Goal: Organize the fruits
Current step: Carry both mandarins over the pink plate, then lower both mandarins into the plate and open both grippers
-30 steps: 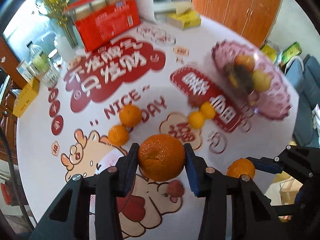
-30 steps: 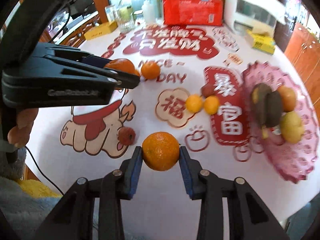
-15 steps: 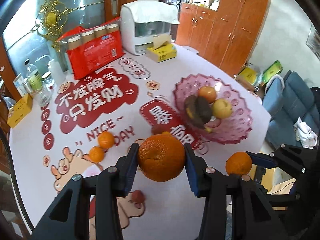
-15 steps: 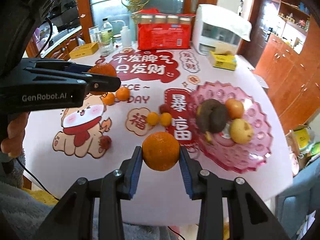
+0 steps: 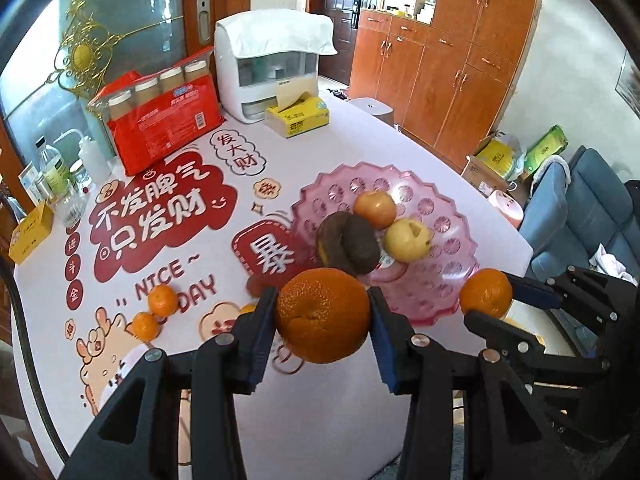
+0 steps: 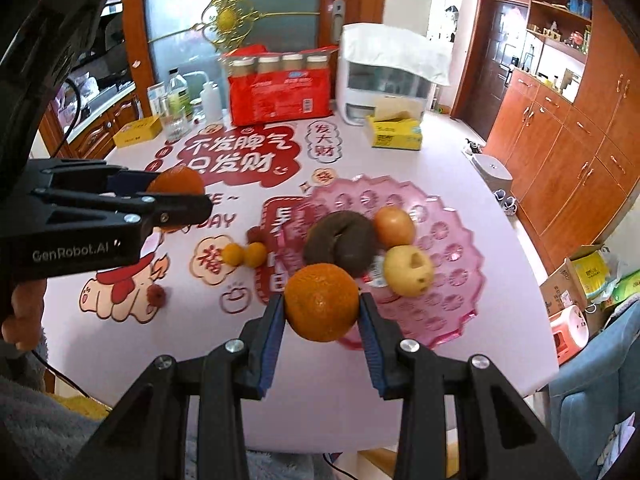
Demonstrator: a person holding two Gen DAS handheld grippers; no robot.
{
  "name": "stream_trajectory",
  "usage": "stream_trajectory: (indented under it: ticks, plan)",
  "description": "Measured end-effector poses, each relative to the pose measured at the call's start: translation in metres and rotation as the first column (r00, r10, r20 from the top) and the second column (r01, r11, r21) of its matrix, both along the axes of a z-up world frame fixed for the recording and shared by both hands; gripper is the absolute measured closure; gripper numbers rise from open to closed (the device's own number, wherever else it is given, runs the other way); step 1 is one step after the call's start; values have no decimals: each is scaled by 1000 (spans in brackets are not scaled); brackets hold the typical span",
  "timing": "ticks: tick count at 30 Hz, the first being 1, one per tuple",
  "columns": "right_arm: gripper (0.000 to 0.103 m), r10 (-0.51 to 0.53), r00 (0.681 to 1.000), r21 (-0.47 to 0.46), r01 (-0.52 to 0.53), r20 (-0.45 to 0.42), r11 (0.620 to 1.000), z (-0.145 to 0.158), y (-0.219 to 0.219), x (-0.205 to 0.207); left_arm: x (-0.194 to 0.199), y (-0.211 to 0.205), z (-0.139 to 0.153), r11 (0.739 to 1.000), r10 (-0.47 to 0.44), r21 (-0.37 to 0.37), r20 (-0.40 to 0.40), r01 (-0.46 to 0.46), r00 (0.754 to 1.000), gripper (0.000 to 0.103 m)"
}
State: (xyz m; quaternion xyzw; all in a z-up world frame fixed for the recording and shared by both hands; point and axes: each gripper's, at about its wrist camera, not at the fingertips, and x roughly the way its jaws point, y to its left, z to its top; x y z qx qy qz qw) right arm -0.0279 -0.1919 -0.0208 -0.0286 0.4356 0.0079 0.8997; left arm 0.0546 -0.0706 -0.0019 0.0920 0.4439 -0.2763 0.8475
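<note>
Above the desk (image 5: 360,420), two oranges hang, the left orange (image 5: 323,315) clamped in the left gripper (image 5: 322,322) jaws, the right orange (image 6: 322,307) in the right gripper (image 6: 322,316) jaws; the pink plate (image 6: 448,264) holds three fruits.

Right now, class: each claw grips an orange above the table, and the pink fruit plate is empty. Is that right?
Not quite. The pink fruit plate already holds fruit, as the right wrist view shows. The rest stands: the left claw and right claw each grip an orange.
</note>
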Motion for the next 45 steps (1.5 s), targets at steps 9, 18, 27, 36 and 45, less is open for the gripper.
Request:
stream_trajectory:
  ticks: [9, 18, 27, 36, 45]
  plan:
    - [66, -42, 999, 34, 42, 2, 999, -6, -80, 12, 3, -71, -13, 999, 14, 45, 7, -15, 1000, 60]
    - [66, -53, 998, 93, 57, -44, 994, -33, -148, 44, 14, -118, -47, 991, 92, 97, -24, -89, 995, 60]
    - [66, -37, 994, 145, 53, -106, 988, -65, -173, 74, 30, -130, -91, 982, 154, 133, -121, -138, 981, 60]
    - [66, 9, 994, 154, 7, -107, 988, -76, -174, 107, 38, -146, -116, 976, 168, 163, -146, -144, 975, 60]
    - [65, 21, 992, 105, -9, -122, 994, -90, -167, 124, 45, -155, -130, 974, 169, 182, -180, -136, 969, 60]
